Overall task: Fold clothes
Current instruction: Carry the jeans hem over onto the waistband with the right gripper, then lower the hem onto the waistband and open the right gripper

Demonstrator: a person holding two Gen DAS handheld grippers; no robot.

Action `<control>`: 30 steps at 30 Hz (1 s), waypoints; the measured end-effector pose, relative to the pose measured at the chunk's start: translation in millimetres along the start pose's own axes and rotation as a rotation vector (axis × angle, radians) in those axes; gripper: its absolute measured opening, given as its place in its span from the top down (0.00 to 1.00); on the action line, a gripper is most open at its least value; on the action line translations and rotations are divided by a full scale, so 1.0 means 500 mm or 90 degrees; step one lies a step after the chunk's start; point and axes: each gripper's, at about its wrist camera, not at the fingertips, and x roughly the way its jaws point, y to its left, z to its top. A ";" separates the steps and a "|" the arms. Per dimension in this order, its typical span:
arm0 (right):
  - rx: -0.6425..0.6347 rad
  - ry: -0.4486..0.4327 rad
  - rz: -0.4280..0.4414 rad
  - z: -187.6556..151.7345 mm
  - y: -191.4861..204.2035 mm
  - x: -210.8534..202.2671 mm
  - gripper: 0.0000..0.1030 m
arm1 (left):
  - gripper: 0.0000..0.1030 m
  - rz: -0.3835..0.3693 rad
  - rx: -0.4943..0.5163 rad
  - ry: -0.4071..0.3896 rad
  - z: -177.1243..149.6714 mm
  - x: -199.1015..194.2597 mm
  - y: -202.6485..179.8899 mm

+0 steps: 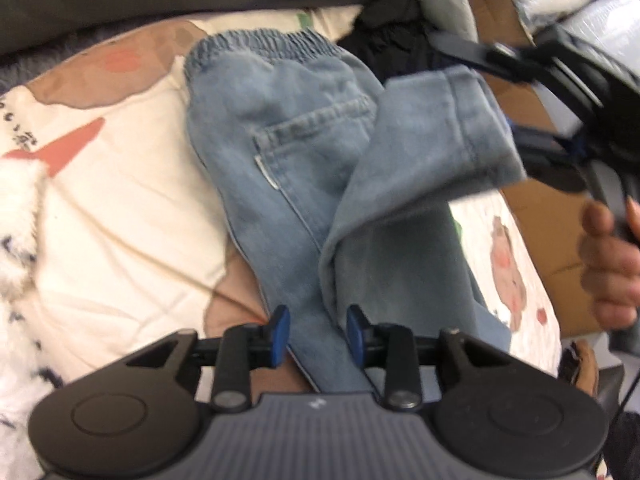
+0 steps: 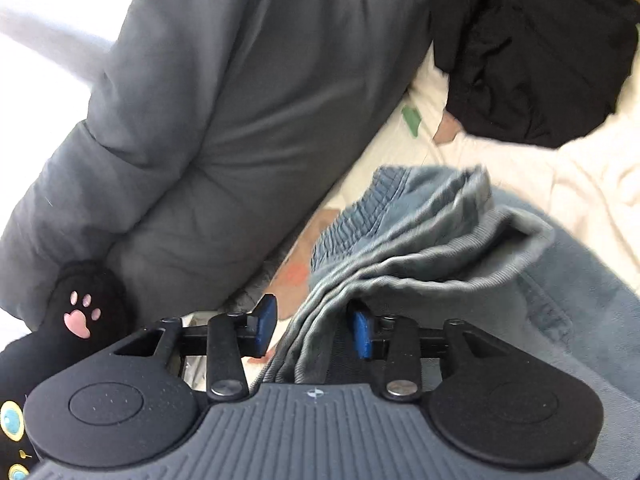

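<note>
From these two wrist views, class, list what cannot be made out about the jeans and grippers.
- Left wrist view: jeans lower legs, hidden behind left gripper.
- Left wrist view: right gripper, motion-blurred and cut by the edge.
- Right wrist view: the bunched denim between the open right gripper pads; contact unclear.

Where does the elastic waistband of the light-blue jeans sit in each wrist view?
Left wrist: waistband at upper centre, far end of the jeans.
Right wrist: waistband at centre, bunched beyond the folded hem.
Shared landmark: the black garment, toward upper right in both.
</note>
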 end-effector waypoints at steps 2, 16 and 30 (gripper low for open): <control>0.003 -0.010 0.004 0.002 -0.015 -0.024 0.51 | 0.50 0.002 -0.002 -0.011 0.007 -0.007 0.001; 0.045 -0.082 0.035 0.018 -0.148 -0.151 0.48 | 0.34 0.087 0.122 -0.078 0.020 -0.009 -0.067; -0.056 0.002 -0.034 -0.009 -0.214 -0.068 0.47 | 0.42 0.084 0.158 -0.184 0.033 -0.026 -0.097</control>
